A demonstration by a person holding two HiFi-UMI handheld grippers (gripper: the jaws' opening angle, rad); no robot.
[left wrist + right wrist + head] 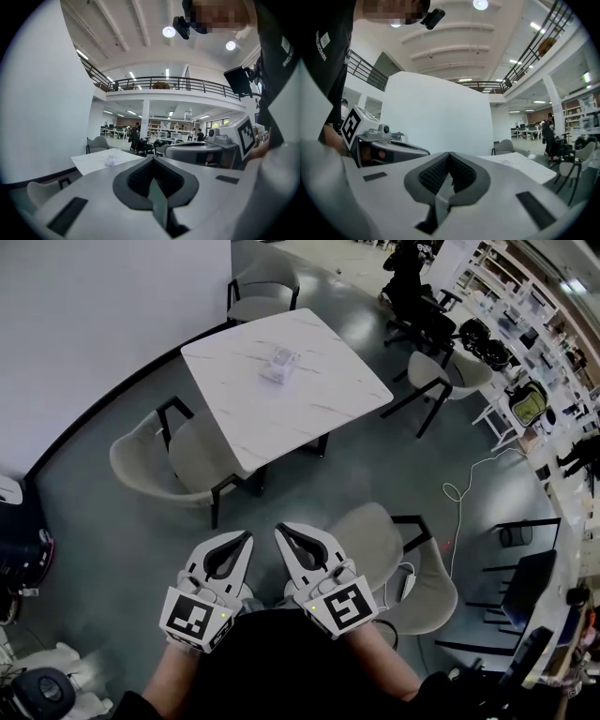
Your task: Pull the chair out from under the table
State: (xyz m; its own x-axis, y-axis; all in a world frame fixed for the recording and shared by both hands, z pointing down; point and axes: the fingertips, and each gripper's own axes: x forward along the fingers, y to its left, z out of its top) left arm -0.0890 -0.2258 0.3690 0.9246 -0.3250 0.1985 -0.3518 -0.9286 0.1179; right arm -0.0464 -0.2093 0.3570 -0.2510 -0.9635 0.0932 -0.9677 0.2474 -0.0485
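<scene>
Reading the target as the chair (155, 463) at the left side of the counter (323, 381). Its seat is sitting partly under the edge and its back is facing outward. I'm not certain it's the one, since a near chair (417, 577) is standing just right of the grippers, well apart from the counter.

Left gripper (247, 536) and right gripper (279, 528) are hovering side by side close to the person's body, well short of either chair. Both sets of fingers are pressed fully together with nothing between them, and each gripper's own view is confirming that.

Handling guess: the chair is looking like a one-piece cream bucket shell, smooth and curved, on thin black legs (215, 510) that are probably metal. I'm expecting it to be stiff, fairly light and not fragile. The floor (112, 549) is looking like polished grey with some sheen, so the legs are likely sliding rather than catching. There is some tip risk if it's pulled from too high.

Best hold is looking like the top rim of the backrest (127, 470). It's a thin edge, but the shell may be slippery, so I'm suggesting both grippers spaced along the rim, pulling low and straight away from the counter.

The counter top is looking like white marble-pattern slab, square, and it's carrying a small clear packet (279, 364) that could jolt if the chair knocks the frame.
</scene>
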